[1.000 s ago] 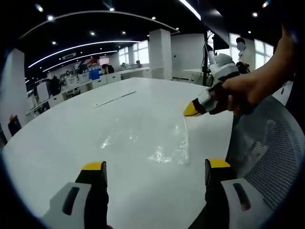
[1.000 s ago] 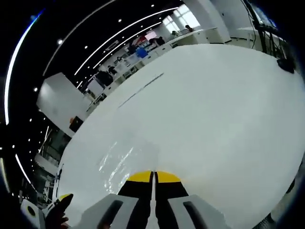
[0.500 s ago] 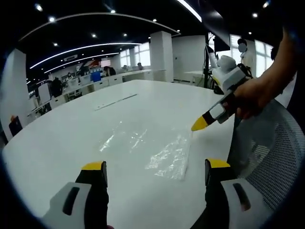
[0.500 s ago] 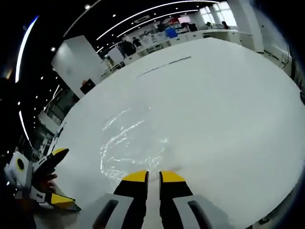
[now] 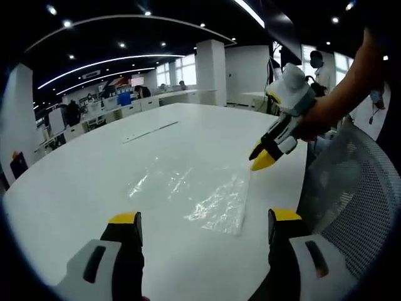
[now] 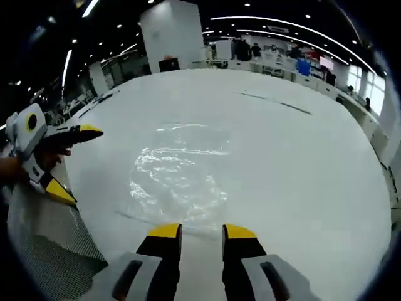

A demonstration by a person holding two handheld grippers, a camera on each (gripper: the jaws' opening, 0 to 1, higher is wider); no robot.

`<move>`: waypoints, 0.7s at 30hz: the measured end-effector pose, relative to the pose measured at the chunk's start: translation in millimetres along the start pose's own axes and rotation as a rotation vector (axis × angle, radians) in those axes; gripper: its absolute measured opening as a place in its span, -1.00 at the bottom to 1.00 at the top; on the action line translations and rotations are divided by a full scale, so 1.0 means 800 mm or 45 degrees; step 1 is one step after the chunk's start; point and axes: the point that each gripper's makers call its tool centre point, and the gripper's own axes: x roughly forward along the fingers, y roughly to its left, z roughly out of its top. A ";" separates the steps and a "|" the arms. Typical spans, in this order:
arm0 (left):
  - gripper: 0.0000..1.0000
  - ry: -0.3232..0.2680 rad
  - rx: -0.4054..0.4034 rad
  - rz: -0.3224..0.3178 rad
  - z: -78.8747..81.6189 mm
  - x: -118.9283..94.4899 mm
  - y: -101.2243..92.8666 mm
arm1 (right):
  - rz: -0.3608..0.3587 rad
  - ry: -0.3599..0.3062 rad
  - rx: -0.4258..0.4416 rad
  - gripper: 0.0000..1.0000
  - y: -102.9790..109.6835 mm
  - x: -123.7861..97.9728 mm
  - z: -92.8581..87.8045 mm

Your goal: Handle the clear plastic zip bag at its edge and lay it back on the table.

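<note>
The clear plastic zip bag [image 5: 197,194] lies flat and crinkled on the white table [image 5: 75,188], just beyond my left gripper [image 5: 205,217], whose jaws stand wide open with nothing between them. My right gripper [image 5: 263,158], held in a hand, hovers over the bag's far right corner. In the right gripper view the bag [image 6: 178,169] is spread on the table [image 6: 301,175] just ahead of my right gripper [image 6: 202,232], whose jaws are parted and hold nothing. The left gripper [image 6: 72,162] shows open at the left, beside the bag.
A grey mesh chair back [image 5: 357,188] stands at the table's edge, also seen as mesh [image 6: 50,251] under the left gripper. A thin dark strip [image 5: 150,130] lies farther out on the table. A person [image 5: 316,63] stands by distant desks.
My right gripper went from shut on the bag's edge to open and has drawn back. The bag has settled flat on the table. The left gripper stayed open and still.
</note>
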 end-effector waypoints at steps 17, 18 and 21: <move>0.58 0.045 0.026 -0.044 -0.010 0.003 -0.010 | 0.277 0.189 -0.674 -0.54 -0.011 0.018 -0.015; 0.57 0.043 0.025 -0.046 -0.010 0.004 -0.011 | 0.298 0.189 -0.722 -0.54 -0.010 0.020 -0.015; 0.57 0.046 0.025 -0.053 -0.010 0.004 -0.012 | 0.337 0.217 -0.833 -0.56 -0.007 0.020 -0.015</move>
